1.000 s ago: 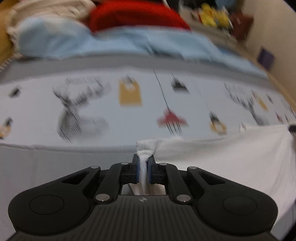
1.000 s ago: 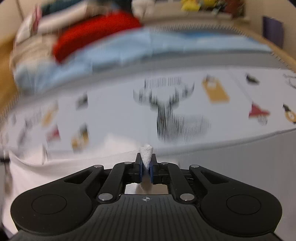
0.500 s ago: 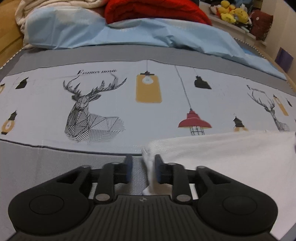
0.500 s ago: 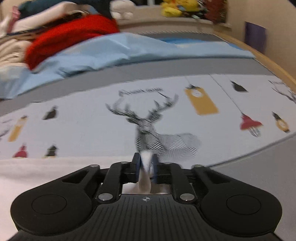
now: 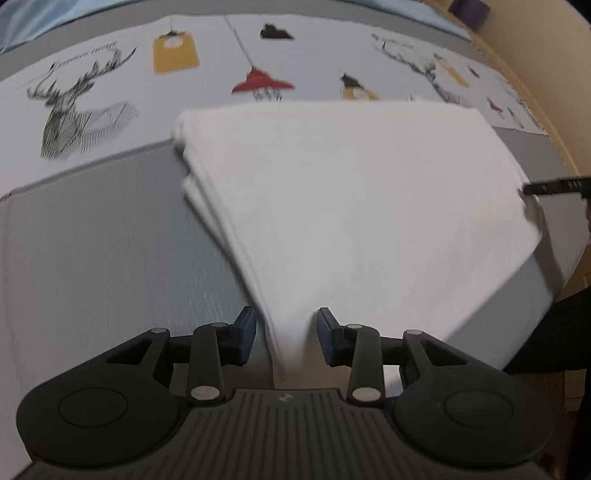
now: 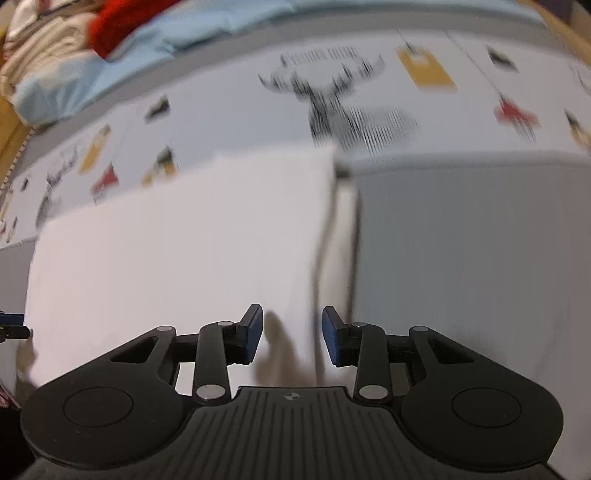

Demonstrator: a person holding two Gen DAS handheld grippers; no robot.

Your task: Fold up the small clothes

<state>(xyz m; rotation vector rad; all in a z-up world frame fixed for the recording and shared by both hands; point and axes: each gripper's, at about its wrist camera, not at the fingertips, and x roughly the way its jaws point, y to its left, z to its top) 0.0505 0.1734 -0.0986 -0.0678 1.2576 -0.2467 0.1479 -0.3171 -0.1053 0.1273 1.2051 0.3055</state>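
Note:
A white garment (image 5: 351, 206) lies folded over on the grey part of the bed cover, two layers showing at its left edge. My left gripper (image 5: 286, 330) points down at its near left corner; its jaws are opening, and the cloth runs between the blue pads without being pressed. In the right wrist view the same white garment (image 6: 177, 251) fills the left half. My right gripper (image 6: 293, 330) stands over the near right corner, jaws also opening, with the folded edge between the pads and untouched. A tip of the right gripper shows at the left view's right edge.
The bed cover (image 5: 92, 229) is grey near me and pale with printed deer, lamps and tags farther off. A light blue blanket (image 6: 177, 37), a red cloth (image 6: 122, 18) and beige bedding are piled at the far side. A wooden bed edge (image 5: 543, 85) runs along the right.
Both grippers let go of the pinched white corners and opened. Both tipped downward and drew back toward the near edge, leaving the garment lying folded flat.

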